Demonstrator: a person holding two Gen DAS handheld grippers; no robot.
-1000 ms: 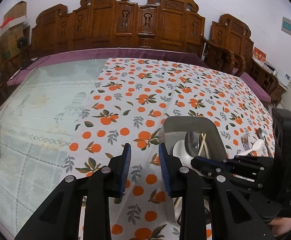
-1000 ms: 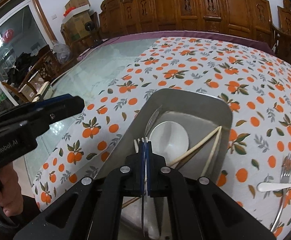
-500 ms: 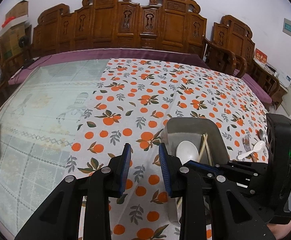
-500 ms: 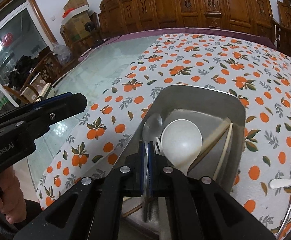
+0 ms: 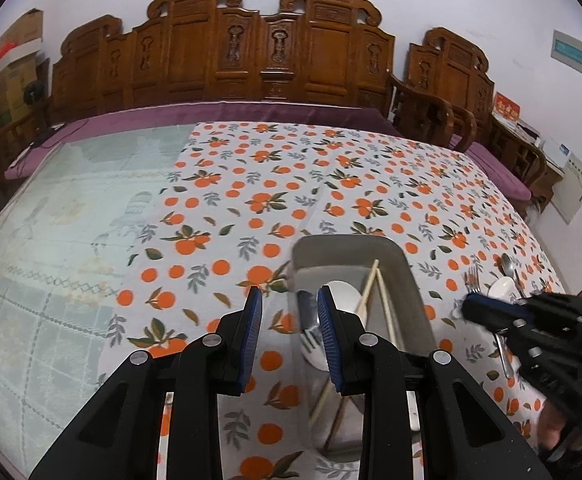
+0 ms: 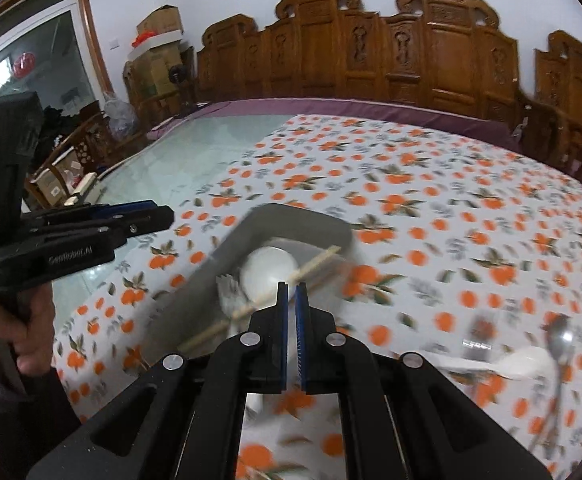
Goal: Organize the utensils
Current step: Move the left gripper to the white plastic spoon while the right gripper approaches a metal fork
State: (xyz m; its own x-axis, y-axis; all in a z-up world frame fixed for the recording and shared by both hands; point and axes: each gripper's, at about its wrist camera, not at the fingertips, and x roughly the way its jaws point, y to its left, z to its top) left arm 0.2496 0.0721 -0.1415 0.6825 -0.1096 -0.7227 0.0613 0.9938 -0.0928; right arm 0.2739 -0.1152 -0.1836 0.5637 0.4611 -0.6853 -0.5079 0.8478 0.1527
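Grey tray (image 5: 407, 280) sits on the orange-print cloth (image 5: 275, 184) covering the right part of the tabletop (image 5: 71, 216). In the tray: a white spoon (image 6: 269, 272), a pair of chopsticks (image 5: 369, 288) lying lengthwise across it, and a fork (image 6: 227, 286) at the near-left side of the spoon bowl. Left gripper (image 5: 289, 322) hovers over the tray's left edge, fingers parted with nothing between them. Right gripper (image 6: 290, 312) has its fingers nearly together, only a thin slit showing, nothing gripped; it sits over the tray's near-right side, right wrist view motion-blurred. Outside the tray, on the cloth to its right: a metal spoon (image 6: 559, 344), a second white spoon (image 6: 527, 364) and another fork (image 5: 471, 280), bunched together and overlapping, exact contacts unclear from blur. Hand (image 6: 23, 332) on the left gripper's handle shows in the right wrist view.
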